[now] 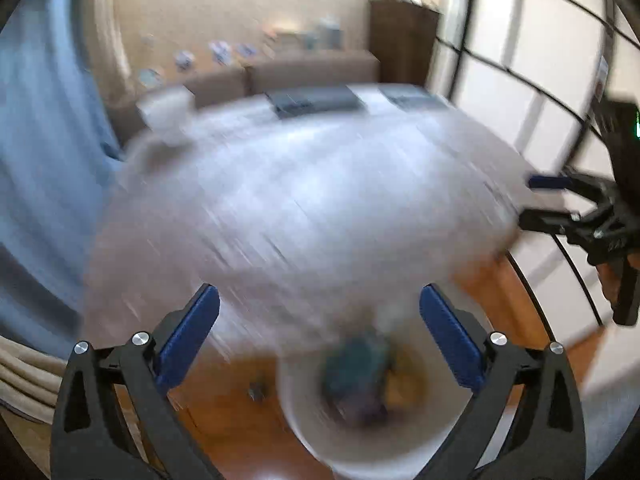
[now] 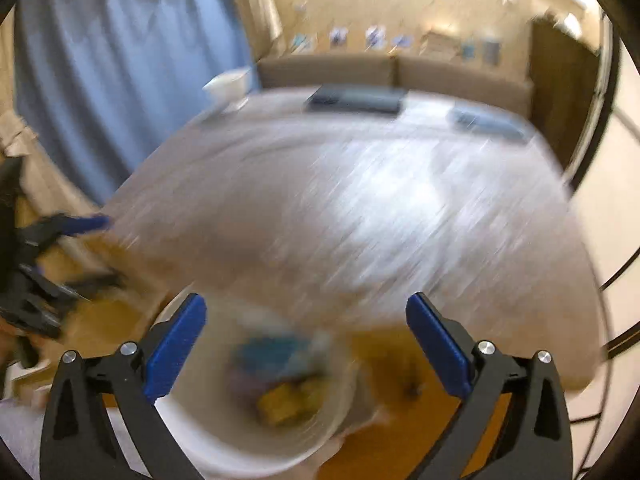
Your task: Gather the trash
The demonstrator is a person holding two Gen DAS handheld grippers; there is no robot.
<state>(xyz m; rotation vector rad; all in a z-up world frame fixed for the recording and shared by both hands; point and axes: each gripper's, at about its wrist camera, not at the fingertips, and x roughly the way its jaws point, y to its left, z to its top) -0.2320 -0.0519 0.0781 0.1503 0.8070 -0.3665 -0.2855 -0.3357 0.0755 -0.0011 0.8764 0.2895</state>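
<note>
With nothing between their blue pads, both the left tongs (image 1: 320, 336) and right tongs (image 2: 306, 340) gape wide above the white bin (image 2: 256, 436), where the collected trash (image 2: 288, 396) lies, beside the table (image 1: 320, 184).

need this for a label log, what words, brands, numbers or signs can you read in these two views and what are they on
None can be read; both views are motion-blurred.
Papers on the far wall: blue and white patches, too blurred.
Sticker on the white panelled partition: too small and blurred.
Wrappers in the white bin: only colours show.
Dark flat items on the table: nothing legible.
</note>
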